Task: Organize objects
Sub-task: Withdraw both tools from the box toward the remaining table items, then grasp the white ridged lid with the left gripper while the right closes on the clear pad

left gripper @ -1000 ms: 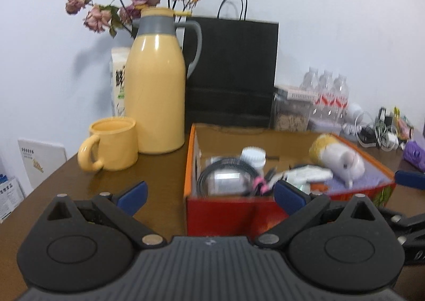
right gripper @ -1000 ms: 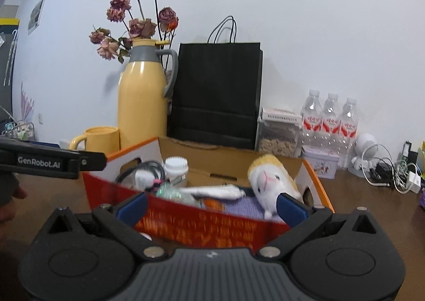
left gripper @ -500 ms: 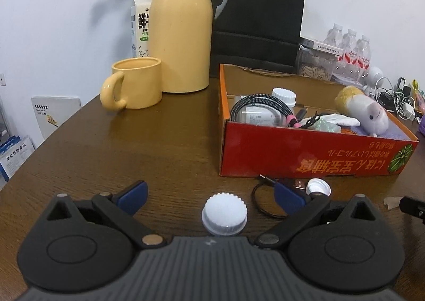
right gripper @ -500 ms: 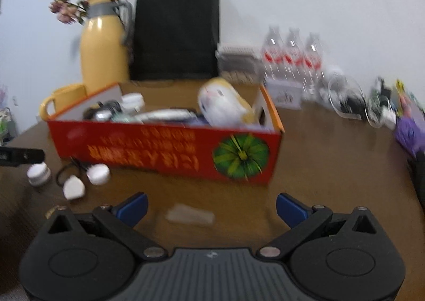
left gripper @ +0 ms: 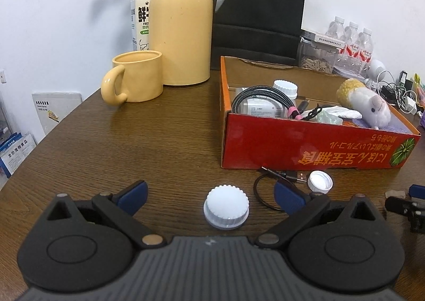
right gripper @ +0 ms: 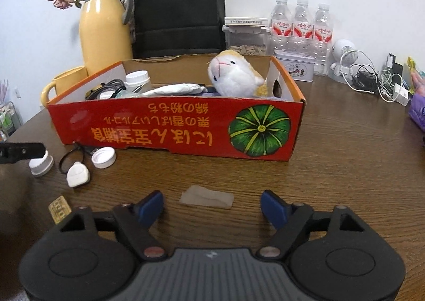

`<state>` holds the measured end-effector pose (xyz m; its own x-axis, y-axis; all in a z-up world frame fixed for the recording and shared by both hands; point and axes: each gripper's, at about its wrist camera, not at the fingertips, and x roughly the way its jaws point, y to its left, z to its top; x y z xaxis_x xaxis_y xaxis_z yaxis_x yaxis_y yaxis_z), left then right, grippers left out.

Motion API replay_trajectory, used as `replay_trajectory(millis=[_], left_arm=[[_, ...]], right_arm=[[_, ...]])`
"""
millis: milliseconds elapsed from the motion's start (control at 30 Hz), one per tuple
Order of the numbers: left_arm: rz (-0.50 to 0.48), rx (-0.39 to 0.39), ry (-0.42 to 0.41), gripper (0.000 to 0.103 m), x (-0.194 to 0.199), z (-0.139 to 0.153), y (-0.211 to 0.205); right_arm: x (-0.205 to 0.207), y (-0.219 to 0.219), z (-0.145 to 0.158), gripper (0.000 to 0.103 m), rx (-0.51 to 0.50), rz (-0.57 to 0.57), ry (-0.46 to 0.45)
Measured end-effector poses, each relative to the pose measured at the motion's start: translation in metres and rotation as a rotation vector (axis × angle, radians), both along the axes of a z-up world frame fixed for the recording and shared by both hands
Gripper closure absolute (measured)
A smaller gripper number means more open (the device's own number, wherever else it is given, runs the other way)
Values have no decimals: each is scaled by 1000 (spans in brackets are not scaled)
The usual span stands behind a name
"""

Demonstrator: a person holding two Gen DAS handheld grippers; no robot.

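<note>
A red cardboard box (left gripper: pixel 313 152) (right gripper: pixel 170 128) sits on the wooden table, holding a plush hamster (right gripper: pixel 235 77), a coiled cable (left gripper: pixel 255 93), a white-capped bottle (left gripper: pixel 285 88) and other items. My left gripper (left gripper: pixel 211 193) is open, low over the table, with a white ridged cap (left gripper: pixel 226 206) between its fingers. A smaller white cap (left gripper: pixel 320 180) and a black cable loop (left gripper: pixel 265 189) lie in front of the box. My right gripper (right gripper: pixel 212 205) is open and empty above a flat beige piece (right gripper: pixel 207 197).
A yellow thermos (left gripper: pixel 183 21), a yellow mug (left gripper: pixel 135 79) and a black paper bag (left gripper: pixel 257 8) stand behind the box. Water bottles (right gripper: pixel 302 27), a tin (right gripper: pixel 296 68) and tangled chargers (right gripper: pixel 377 83) are back right. A white plug (right gripper: pixel 77 174) and a gold chip (right gripper: pixel 59 208) lie on the left.
Both grippers have pulled back from the box and dropped low over the table. The loose caps, cable and beige piece have come into view in front of the box.
</note>
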<state>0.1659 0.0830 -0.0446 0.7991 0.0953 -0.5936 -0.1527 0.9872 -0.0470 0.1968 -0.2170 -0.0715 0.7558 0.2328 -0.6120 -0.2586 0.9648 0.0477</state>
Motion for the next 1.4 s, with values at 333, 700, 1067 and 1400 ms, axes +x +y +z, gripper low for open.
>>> replay_trajectory(millis=[333, 700, 1067, 1400], left_arm=[[-8, 5, 12, 0, -1, -1, -2], [-9, 9, 28, 0, 0, -3, -3], [-16, 33, 72, 0, 5, -10, -5], [-31, 34, 82, 8, 6, -12, -4]], right_arm=[[-2, 4, 2, 76, -25, -2, -24], [-8, 1, 7, 98, -10, -7, -82], [-21, -4, 23, 98, 33, -22, -190], [-24, -5, 24, 98, 40, -14, -203]])
